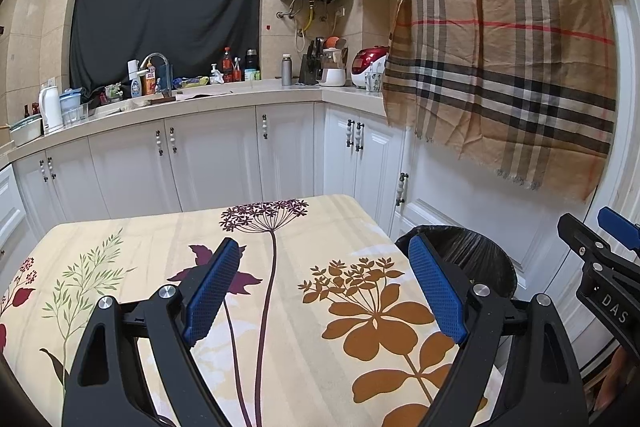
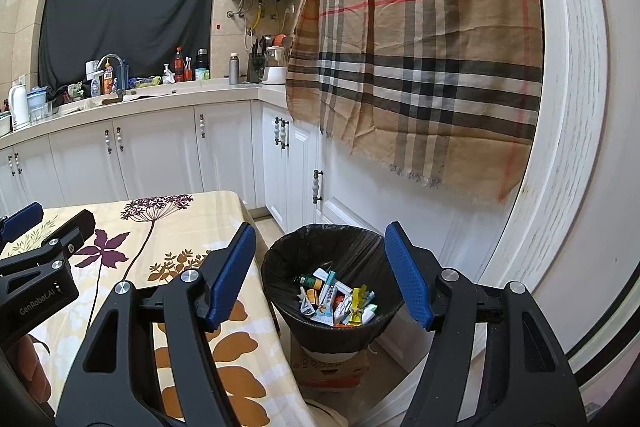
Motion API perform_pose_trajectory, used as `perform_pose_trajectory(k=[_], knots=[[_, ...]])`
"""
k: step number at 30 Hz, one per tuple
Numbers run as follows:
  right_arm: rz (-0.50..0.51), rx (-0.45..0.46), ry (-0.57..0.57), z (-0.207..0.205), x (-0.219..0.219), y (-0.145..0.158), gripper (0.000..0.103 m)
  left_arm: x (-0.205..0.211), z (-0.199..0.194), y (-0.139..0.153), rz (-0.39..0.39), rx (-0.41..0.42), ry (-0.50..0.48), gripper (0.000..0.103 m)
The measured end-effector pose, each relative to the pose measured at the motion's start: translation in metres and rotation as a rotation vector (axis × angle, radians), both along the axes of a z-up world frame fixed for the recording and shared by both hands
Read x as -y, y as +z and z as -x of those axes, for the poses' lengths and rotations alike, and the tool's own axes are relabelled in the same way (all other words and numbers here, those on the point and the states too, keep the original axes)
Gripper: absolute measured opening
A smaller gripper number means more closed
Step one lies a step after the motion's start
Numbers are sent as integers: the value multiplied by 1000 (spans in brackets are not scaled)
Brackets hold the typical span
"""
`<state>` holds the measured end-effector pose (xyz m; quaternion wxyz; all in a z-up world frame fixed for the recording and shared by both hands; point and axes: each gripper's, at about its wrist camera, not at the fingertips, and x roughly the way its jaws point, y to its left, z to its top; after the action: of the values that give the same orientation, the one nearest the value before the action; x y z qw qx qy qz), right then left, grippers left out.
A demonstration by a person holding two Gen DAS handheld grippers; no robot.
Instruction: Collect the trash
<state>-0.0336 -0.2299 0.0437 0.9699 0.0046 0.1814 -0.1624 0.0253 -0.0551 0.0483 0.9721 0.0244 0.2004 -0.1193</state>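
Observation:
A round bin lined with a black bag (image 2: 332,259) stands on a cardboard box beside the table's right edge. Several small wrappers and tubes (image 2: 340,301) lie in its bottom. My right gripper (image 2: 324,277) is open and empty, held above the bin. My left gripper (image 1: 326,287) is open and empty above the flower-print tablecloth (image 1: 304,367). The bin's rim (image 1: 476,251) shows just right of the left gripper. No trash shows on the table.
White kitchen cabinets (image 2: 160,151) run behind the table, with a cluttered counter and sink (image 1: 160,95) above. A plaid cloth (image 2: 420,47) hangs over the tall white cabinet right of the bin. The right gripper's side shows at the left wrist view's right edge (image 1: 600,267).

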Motion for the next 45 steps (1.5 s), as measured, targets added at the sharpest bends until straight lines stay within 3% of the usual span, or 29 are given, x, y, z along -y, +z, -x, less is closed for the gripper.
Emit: perform_pose_trajectory(k=[31, 36, 45], knots=[[10, -41, 59, -24, -18, -11, 67, -19, -14, -8, -7, -31, 54, 86], [-7, -81, 143, -51, -41, -20, 71, -35, -27, -18, -17, -62, 72, 88], [-43, -211, 343, -144, -113, -55, 78, -113, -76, -52, -69, -171, 268, 88]])
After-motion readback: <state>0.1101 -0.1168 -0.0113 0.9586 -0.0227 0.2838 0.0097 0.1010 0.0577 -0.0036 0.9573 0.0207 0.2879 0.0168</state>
